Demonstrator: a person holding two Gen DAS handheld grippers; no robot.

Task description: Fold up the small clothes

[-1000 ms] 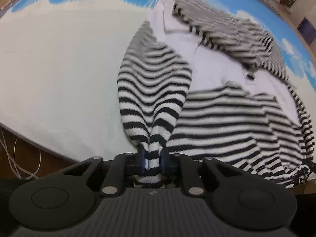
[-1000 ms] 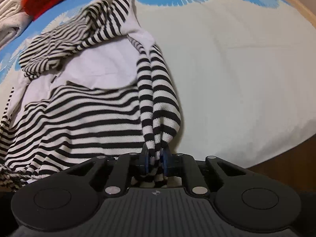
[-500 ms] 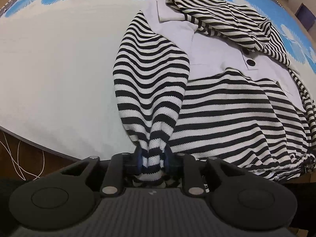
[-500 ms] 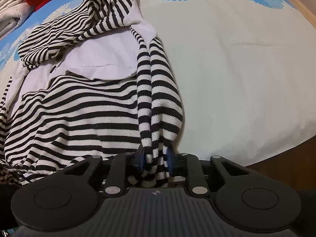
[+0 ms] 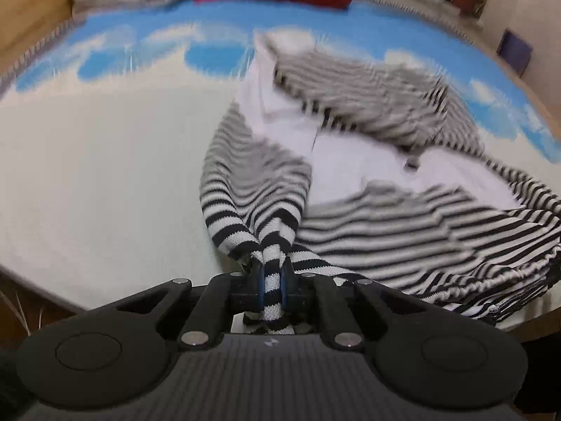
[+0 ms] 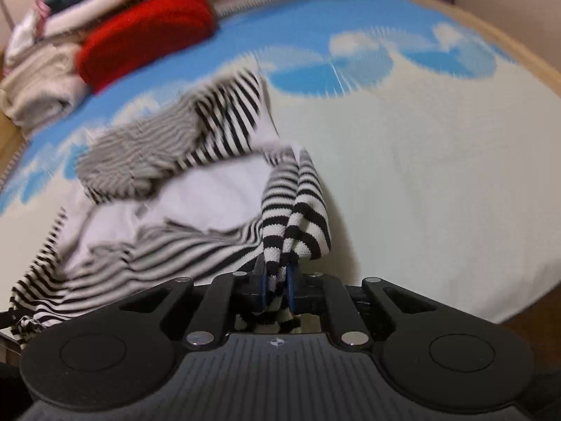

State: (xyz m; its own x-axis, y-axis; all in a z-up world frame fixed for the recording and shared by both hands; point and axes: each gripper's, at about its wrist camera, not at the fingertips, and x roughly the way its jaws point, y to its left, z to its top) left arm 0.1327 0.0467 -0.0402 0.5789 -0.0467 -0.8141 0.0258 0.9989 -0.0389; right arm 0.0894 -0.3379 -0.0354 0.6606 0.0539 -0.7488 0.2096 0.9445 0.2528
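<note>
Both grippers, left gripper (image 5: 270, 282) and right gripper (image 6: 275, 286), pinch striped garment (image 5: 403, 231) folds near the bed (image 5: 87, 175) front edge; far stripes blur.

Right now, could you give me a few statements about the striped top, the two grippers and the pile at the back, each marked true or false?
1. The left gripper is shut on the striped top. True.
2. The right gripper is open and holds nothing. False: it is shut on a striped fold of the same top.
3. The top is all stripes. False: it has a plain white panel across its middle.
4. A red garment lies at the far edge of the blue and white cloth. True.
5. The top is folded into a neat square. False: it lies rumpled.
</note>
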